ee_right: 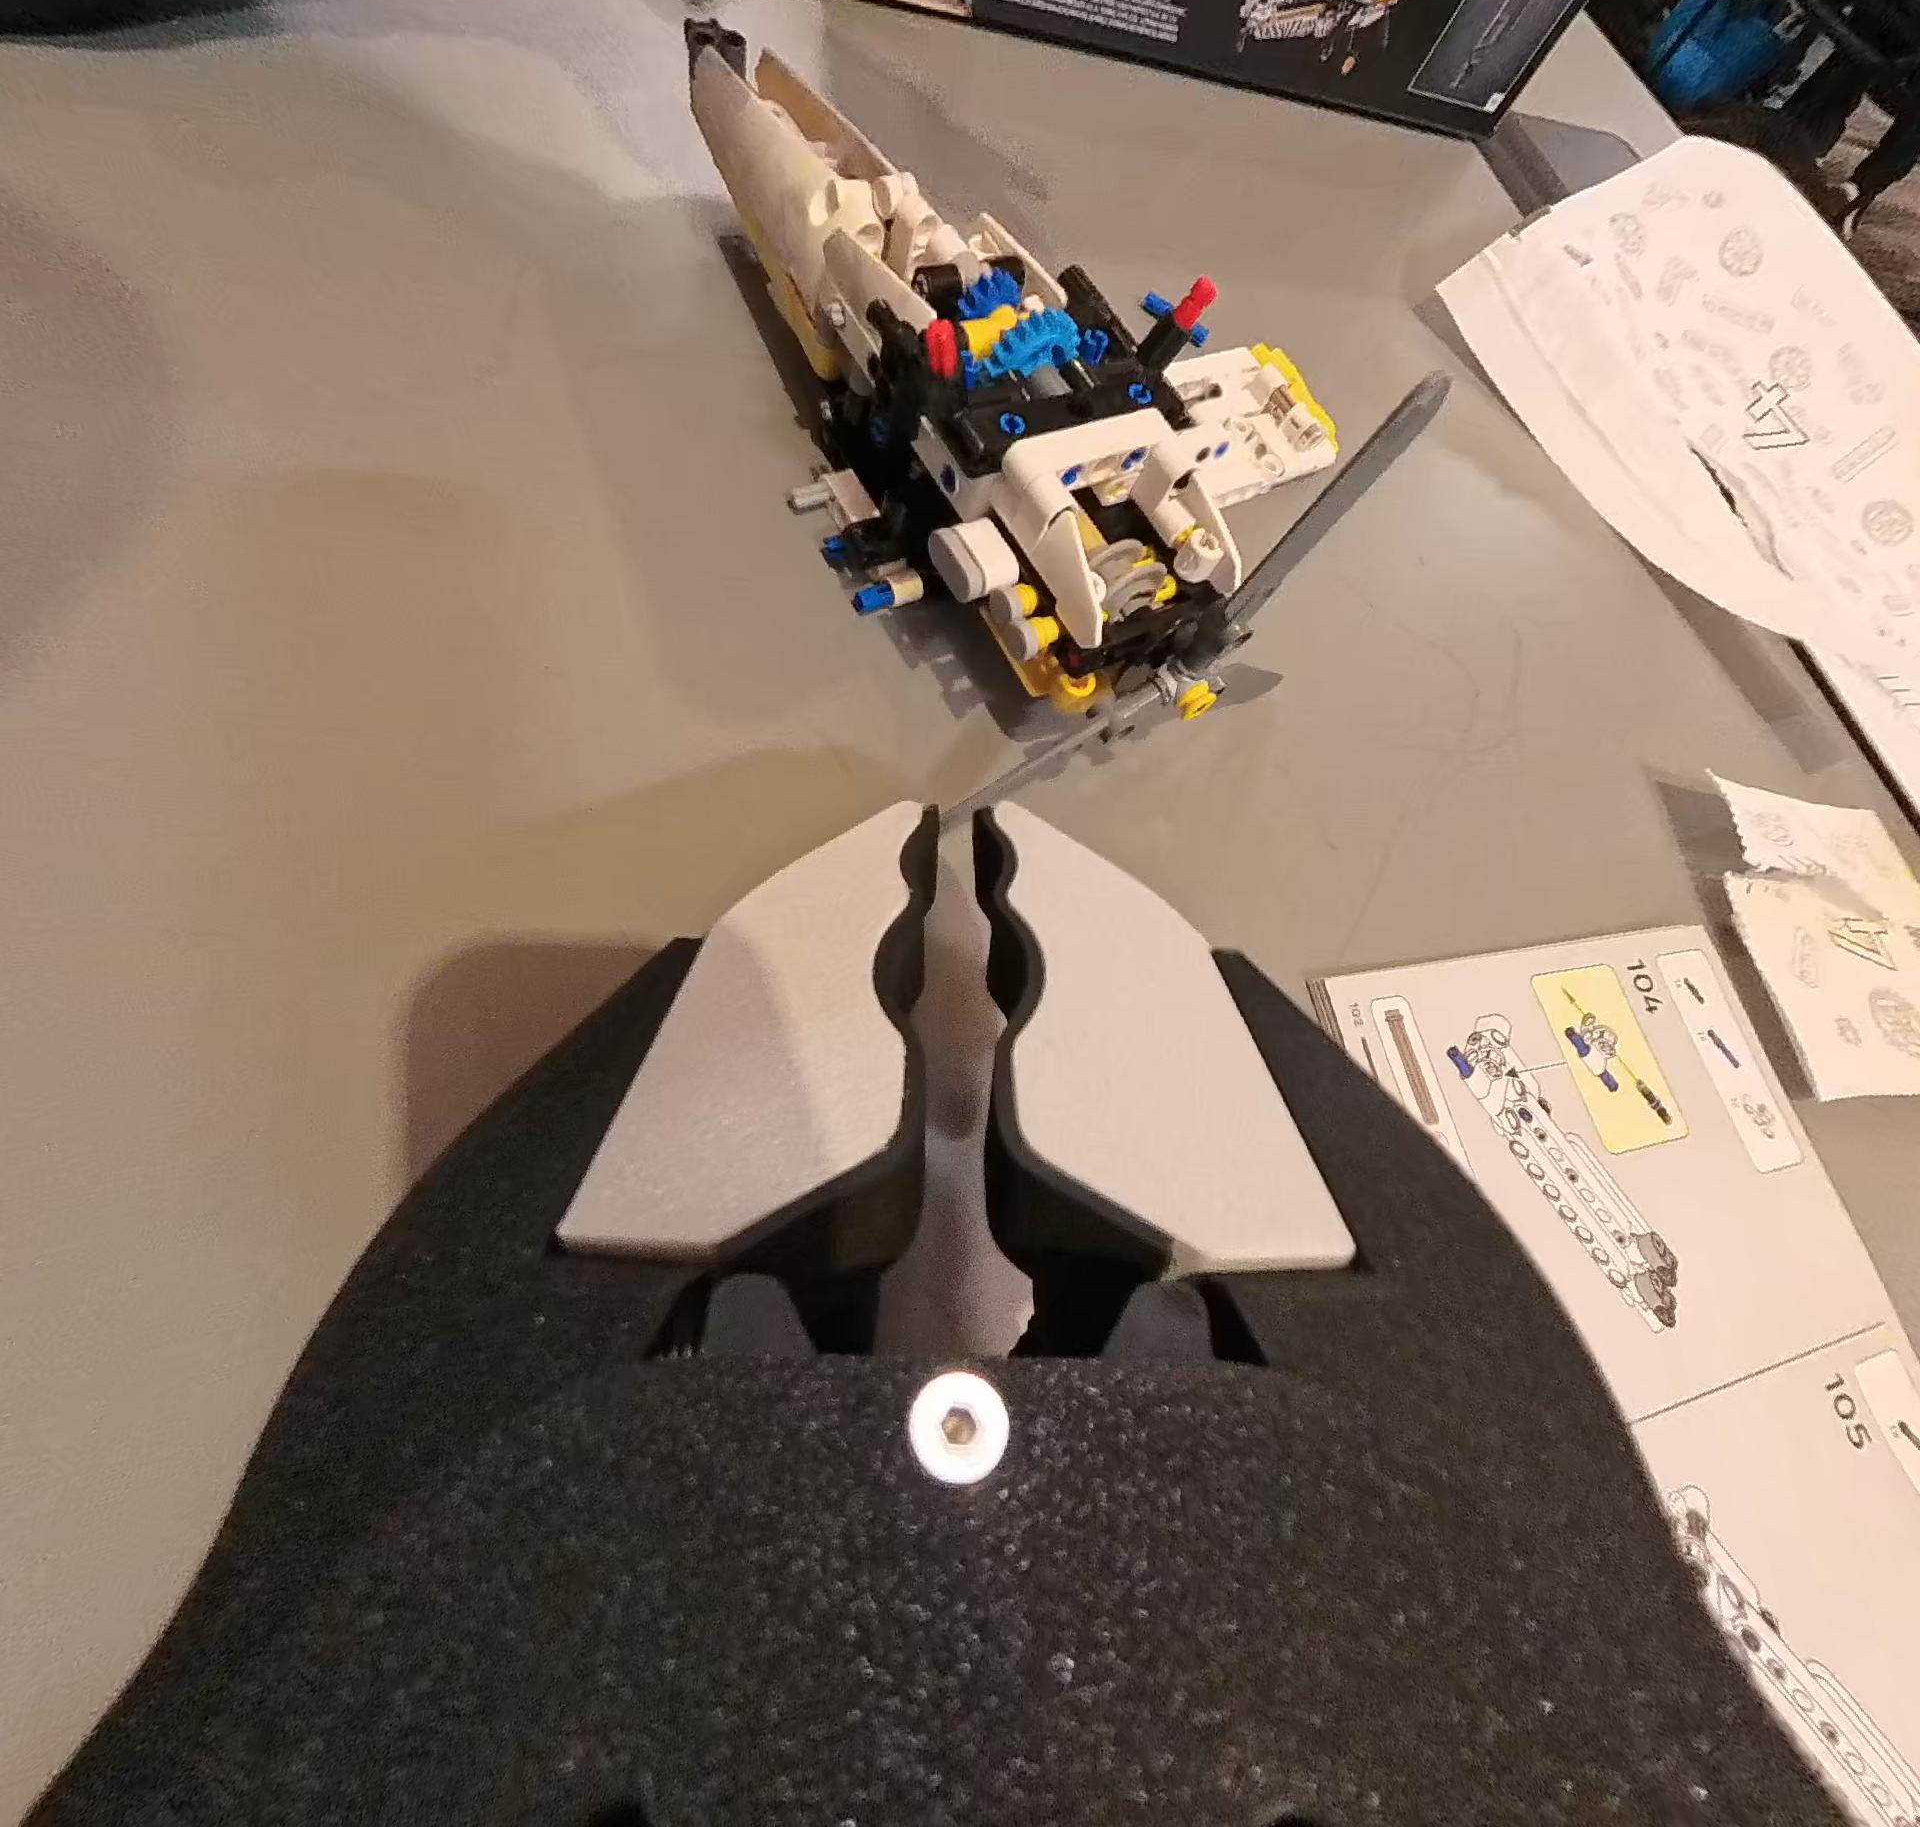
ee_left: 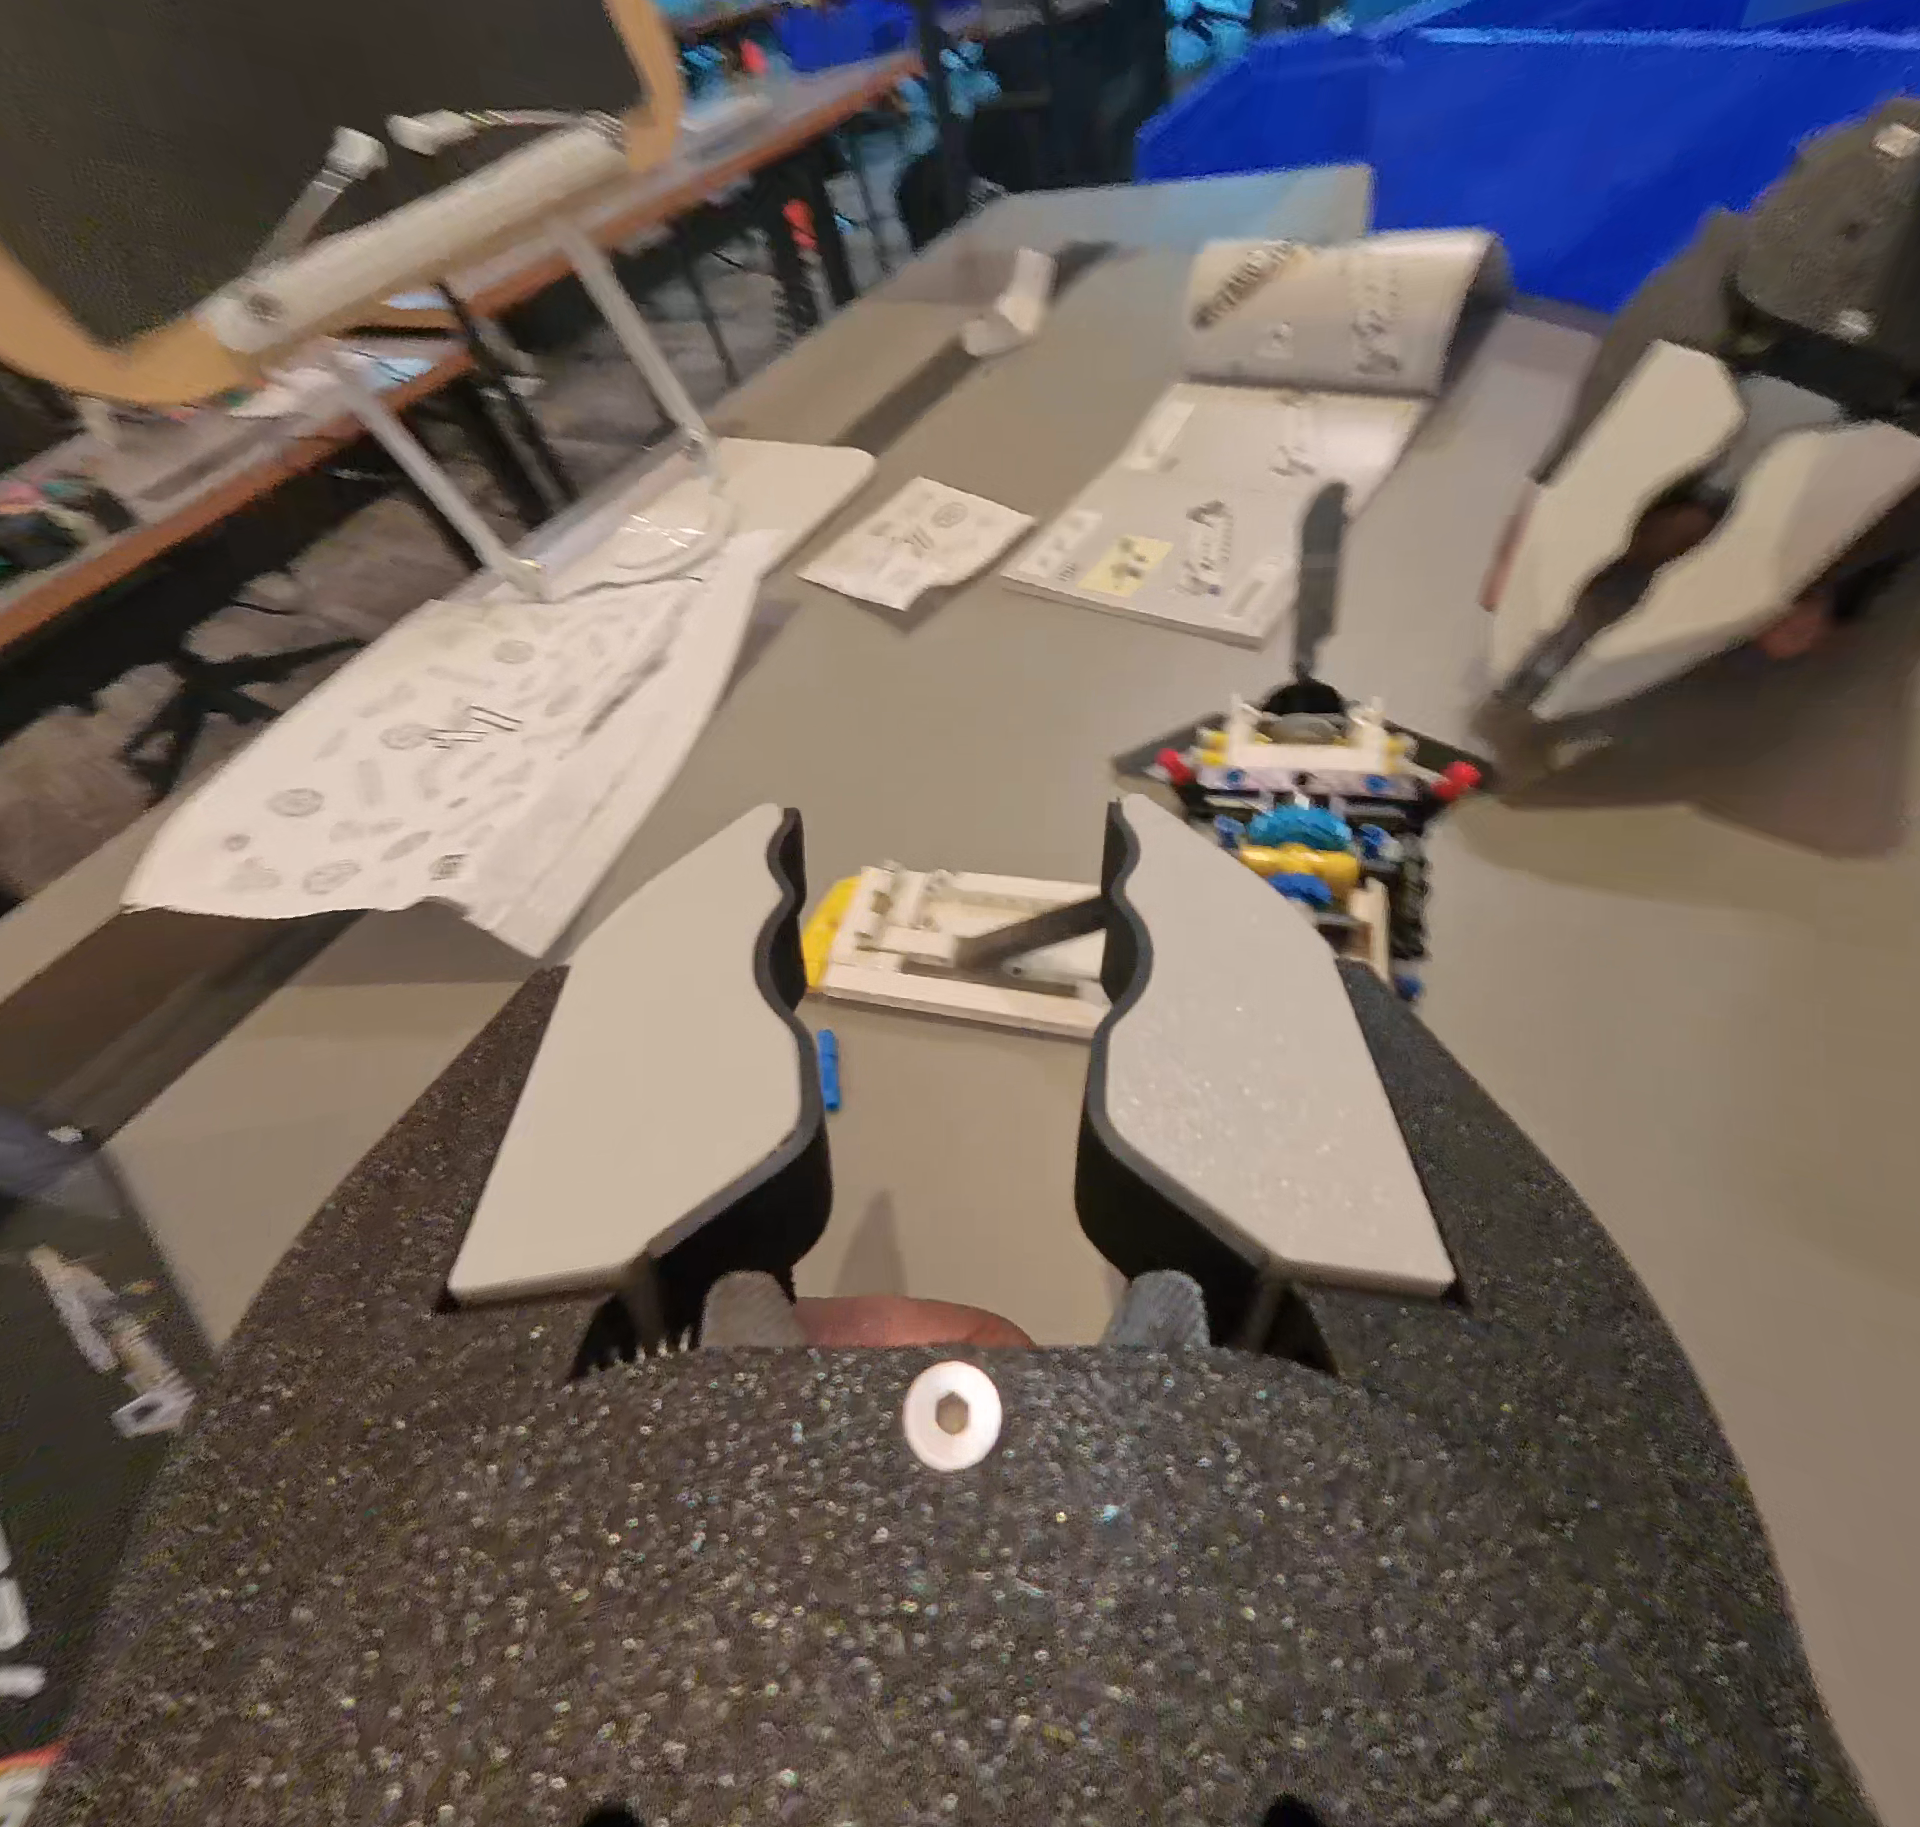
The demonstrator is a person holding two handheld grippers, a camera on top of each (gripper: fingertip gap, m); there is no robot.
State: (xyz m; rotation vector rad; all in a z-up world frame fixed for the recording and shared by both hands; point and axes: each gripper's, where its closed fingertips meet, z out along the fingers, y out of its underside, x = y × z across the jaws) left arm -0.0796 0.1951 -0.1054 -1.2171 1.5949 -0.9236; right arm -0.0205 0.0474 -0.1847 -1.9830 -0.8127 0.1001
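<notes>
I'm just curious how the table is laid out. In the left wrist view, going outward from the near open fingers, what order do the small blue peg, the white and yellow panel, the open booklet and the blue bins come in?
1. Small blue peg, on the table between the fingers.
2. White and yellow panel, just beyond the fingertips.
3. Open booklet, farther, to the right.
4. Blue bins, behind the table.

We look across a broad grey table, lit evenly from overhead, its matte top carrying soft shadows. To the left runs a second long table with a wood-coloured edge, black legs below it and dark speckled carpet underneath. A black panel with a pale wooden rim leans above it. Behind, we see bright blue partitions closing off the room.
</notes>
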